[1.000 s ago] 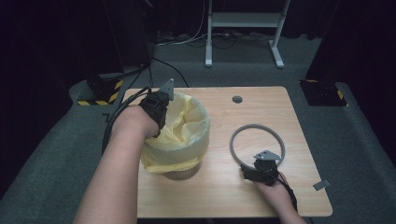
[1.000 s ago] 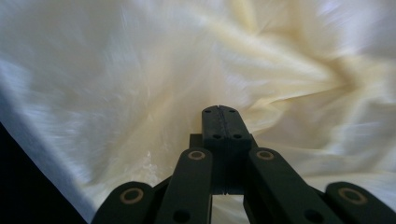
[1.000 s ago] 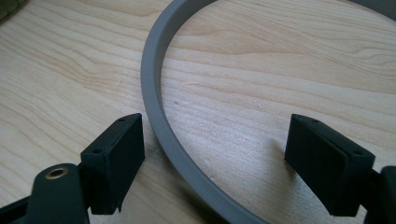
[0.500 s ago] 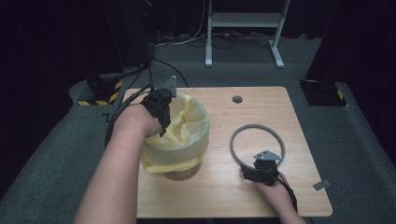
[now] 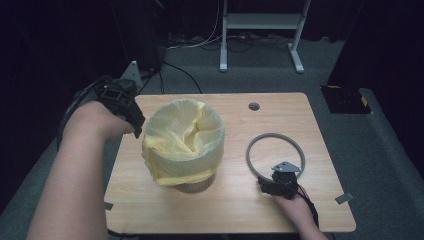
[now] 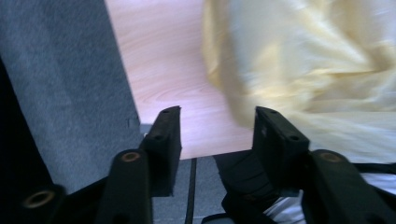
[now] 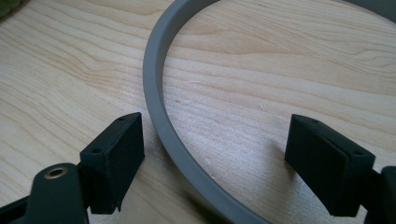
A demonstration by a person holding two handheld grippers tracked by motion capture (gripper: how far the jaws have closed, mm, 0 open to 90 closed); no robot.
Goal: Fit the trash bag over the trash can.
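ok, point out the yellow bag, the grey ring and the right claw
yellow bag (image 5: pixel 186 131): high view, on the crumpled liner inside the bin mouth
grey ring (image 5: pixel 295 146): high view, on its far right arc
right claw (image 7: pixel 224 154): right gripper view, midway between its open tips, by the ring's band

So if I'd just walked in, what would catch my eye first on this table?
Probably the small bin lined with a crumpled yellow bag, standing left of the middle of the wooden table. To its right a grey ring lies flat, and the right gripper rests at its near edge with open jaws astride the band. The left gripper hangs open beside the bag.
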